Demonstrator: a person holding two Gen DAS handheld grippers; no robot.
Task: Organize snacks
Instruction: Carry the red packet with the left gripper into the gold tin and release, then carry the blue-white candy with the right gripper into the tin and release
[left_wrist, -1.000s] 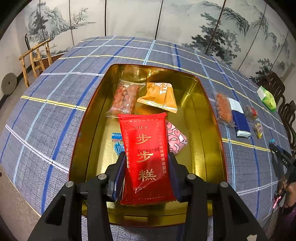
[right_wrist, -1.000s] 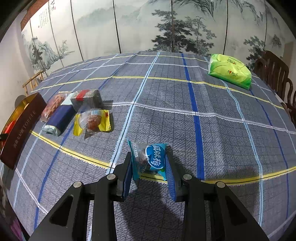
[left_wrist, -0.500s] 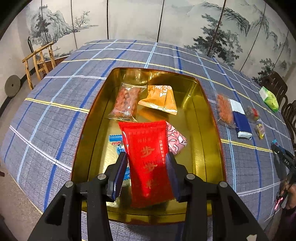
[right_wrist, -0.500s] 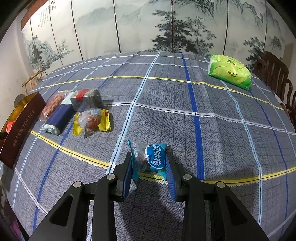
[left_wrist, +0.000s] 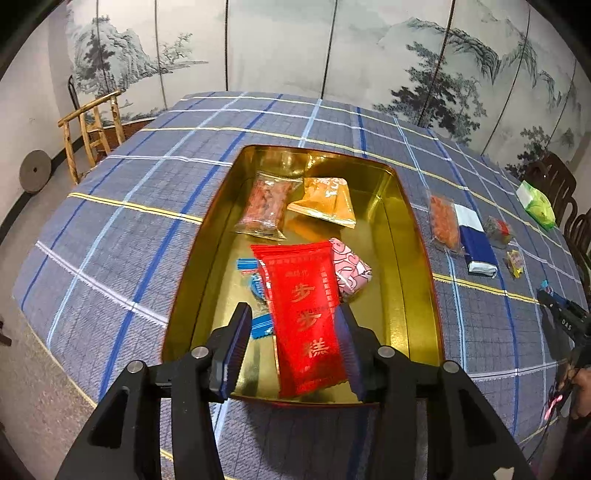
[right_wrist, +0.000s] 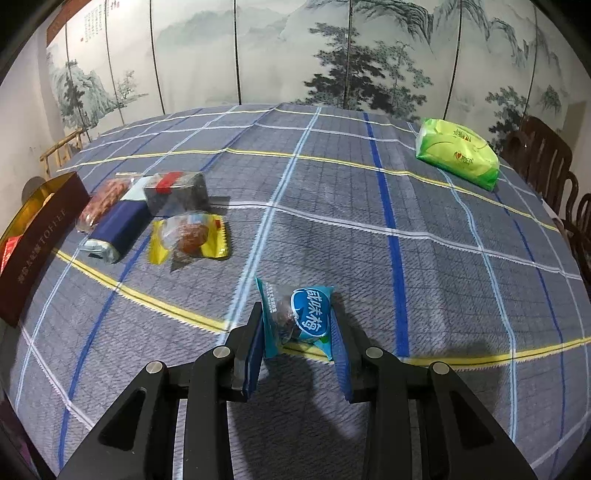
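In the left wrist view, my left gripper (left_wrist: 291, 347) is open above the near end of a gold tin (left_wrist: 417, 266). A red snack packet (left_wrist: 304, 314) lies in the tin between the fingers, touching the right one. The tin also holds a clear pink packet (left_wrist: 267, 205), an orange packet (left_wrist: 327, 203), a pink-patterned packet (left_wrist: 351, 269) and a blue packet (left_wrist: 258, 291). In the right wrist view, my right gripper (right_wrist: 297, 332) is shut on a small blue plum candy packet (right_wrist: 301, 317) just above the tablecloth.
Loose snacks lie on the checked cloth: a navy packet (right_wrist: 118, 229), a clear red-nut packet (right_wrist: 101, 203), a dark packet (right_wrist: 175, 192) and a yellow candy (right_wrist: 192, 236). A green tissue pack (right_wrist: 458, 153) sits far right. The tin's brown side (right_wrist: 33, 243) is at left. Chairs stand around.
My left gripper opened and let go of the red packet, which dropped into the tin. The left gripper pulled back and up a little. The right gripper stayed still with its blue packet.
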